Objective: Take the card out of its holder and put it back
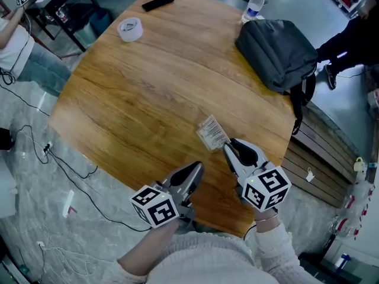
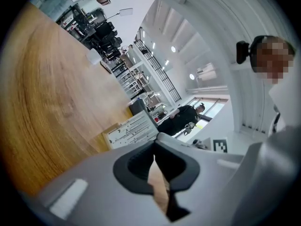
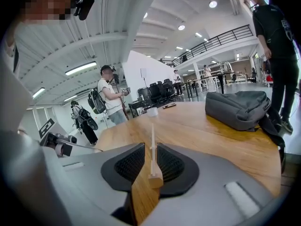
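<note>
A white printed card in its clear holder (image 1: 211, 132) lies near the front edge of the round wooden table (image 1: 148, 93). My right gripper (image 1: 227, 148) is at the holder's near corner. In the right gripper view the holder (image 3: 152, 140) shows edge-on as a thin sheet, and the right gripper (image 3: 151, 158) is shut on it. My left gripper (image 1: 198, 167) hovers just left of the card, apart from it. In the left gripper view the card (image 2: 132, 130) faces the camera beyond the left gripper (image 2: 154, 157), which is shut with nothing in it.
A grey backpack (image 1: 277, 51) sits at the table's far right, with a water bottle (image 1: 254, 5) behind it. A tape roll (image 1: 129, 29) and a black phone (image 1: 158, 3) lie at the far side. Cables (image 1: 71, 170) run over the floor on the left. People stand around.
</note>
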`<action>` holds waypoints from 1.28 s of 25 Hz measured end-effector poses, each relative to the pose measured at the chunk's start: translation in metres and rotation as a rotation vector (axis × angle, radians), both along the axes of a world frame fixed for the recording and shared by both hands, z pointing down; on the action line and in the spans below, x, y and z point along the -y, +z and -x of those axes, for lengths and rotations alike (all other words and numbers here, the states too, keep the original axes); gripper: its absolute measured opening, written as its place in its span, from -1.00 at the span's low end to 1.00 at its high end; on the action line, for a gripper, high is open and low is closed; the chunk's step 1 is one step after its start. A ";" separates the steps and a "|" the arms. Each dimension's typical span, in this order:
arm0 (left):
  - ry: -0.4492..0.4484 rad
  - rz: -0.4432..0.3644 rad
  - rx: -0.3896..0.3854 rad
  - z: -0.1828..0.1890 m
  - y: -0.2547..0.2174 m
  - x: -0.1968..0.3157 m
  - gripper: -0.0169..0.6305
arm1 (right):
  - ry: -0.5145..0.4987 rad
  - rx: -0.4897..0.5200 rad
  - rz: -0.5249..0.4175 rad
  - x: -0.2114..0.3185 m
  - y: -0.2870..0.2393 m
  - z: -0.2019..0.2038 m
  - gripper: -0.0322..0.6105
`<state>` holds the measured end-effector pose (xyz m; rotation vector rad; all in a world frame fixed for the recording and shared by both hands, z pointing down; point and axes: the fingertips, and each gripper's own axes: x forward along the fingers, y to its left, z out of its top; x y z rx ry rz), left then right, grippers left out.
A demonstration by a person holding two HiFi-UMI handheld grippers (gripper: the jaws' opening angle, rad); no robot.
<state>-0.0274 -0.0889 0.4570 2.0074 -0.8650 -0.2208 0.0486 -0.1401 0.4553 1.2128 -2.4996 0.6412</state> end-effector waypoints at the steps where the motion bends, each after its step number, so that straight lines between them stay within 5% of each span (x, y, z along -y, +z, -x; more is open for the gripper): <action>1: 0.006 -0.008 0.002 -0.001 -0.003 -0.001 -0.92 | 0.001 -0.002 -0.006 -0.002 -0.003 -0.001 -0.67; 18: 0.134 -0.092 0.055 -0.027 -0.041 -0.046 -0.92 | 0.023 0.095 -0.088 -0.072 -0.056 -0.008 -0.85; 32: 0.165 -0.108 0.080 -0.035 -0.045 -0.058 -0.92 | 0.053 0.145 -0.069 -0.103 -0.054 -0.014 -0.90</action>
